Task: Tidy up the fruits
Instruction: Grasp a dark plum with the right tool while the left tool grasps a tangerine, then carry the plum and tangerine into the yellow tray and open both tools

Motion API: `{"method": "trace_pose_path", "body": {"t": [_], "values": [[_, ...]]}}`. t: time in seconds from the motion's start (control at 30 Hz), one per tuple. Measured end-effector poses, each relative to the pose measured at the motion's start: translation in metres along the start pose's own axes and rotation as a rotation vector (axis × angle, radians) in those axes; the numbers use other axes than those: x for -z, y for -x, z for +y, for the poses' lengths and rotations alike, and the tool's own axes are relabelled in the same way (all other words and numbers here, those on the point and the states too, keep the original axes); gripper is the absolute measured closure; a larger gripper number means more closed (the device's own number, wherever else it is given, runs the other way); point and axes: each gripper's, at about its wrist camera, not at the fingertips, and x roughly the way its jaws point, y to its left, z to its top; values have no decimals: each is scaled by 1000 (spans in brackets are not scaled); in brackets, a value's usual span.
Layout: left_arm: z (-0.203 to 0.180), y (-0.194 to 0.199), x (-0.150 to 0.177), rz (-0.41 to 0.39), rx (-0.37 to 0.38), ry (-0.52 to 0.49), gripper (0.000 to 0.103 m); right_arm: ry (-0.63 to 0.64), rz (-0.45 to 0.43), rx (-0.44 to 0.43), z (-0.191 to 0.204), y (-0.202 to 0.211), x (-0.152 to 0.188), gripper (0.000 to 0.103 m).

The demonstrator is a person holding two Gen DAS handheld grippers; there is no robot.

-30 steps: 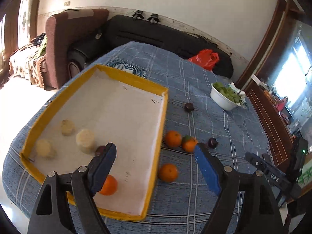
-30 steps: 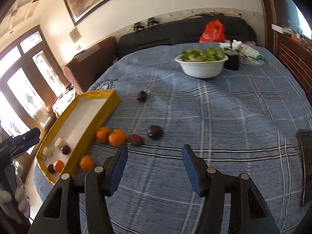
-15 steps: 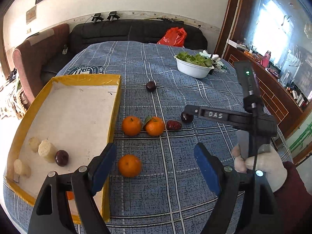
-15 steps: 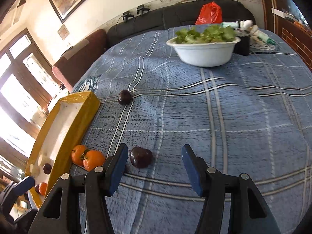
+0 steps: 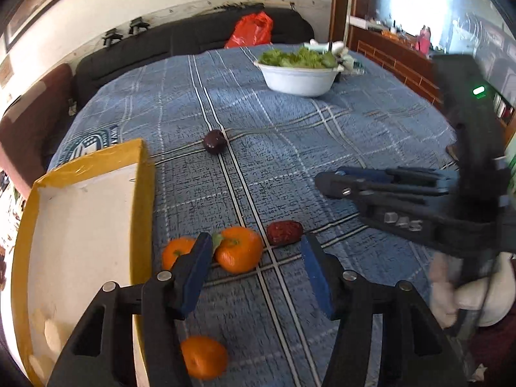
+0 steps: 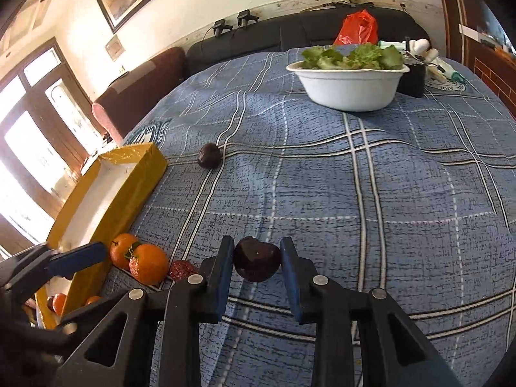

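My right gripper (image 6: 257,259) is shut on a dark plum (image 6: 257,263), held between its blue pads just above the cloth. My left gripper (image 5: 254,262) is open and empty, hovering over two oranges (image 5: 238,253), with a red date (image 5: 284,233) just beyond them. A third orange (image 5: 203,356) lies beside the yellow tray (image 5: 142,213) under the left finger. Another dark plum (image 5: 214,141) lies farther back on the cloth; it also shows in the right wrist view (image 6: 209,155). The right gripper shows side-on in the left wrist view (image 5: 335,182).
A white bowl of lettuce (image 6: 351,87) stands at the far side of the blue checked tablecloth (image 6: 387,200). The yellow tray (image 6: 135,187) holds pale pieces (image 5: 48,332) and small fruits. A black sofa with a red bag (image 6: 356,29) lies behind the table.
My right gripper moved forward and closed on the dark plum. My left gripper swung right from the tray to above the oranges and stays open.
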Motion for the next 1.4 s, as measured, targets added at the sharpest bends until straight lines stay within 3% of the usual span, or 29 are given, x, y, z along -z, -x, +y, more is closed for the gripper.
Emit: {"method": "trace_pose_path", "body": {"t": [0.17,0.23,0.27,0.53,0.67,0.8,0.93,1.17,1.3,1.4], "values": [[-6,-33,-4,122,15,-88,47,-34,6,-28,-8,3,-5,71],[-13,-36,0,144,18,-117,58,-52,10,-41,-12,1,-7,71],[-15,-34,1,142,34,-121,67,-57,10,-44,-13,1,-7,71],[-22,-35,5,120,4,-75,67,-90,27,-82,-18,4,-5,71],[-21,-31,8,106,5,-33,67,-152,43,-211,-27,4,-4,71],[-11,-12,15,62,13,48,67,-274,86,-452,-39,-5,-1,70],[10,24,29,-2,-8,145,67,-315,89,-537,-43,-5,2,70],[79,94,72,-87,-139,376,67,-273,96,-534,-27,-2,5,70],[124,110,102,-83,-190,541,67,-231,114,-480,-5,0,11,70],[148,112,118,-57,-217,626,67,-209,149,-505,26,5,18,69]]}}
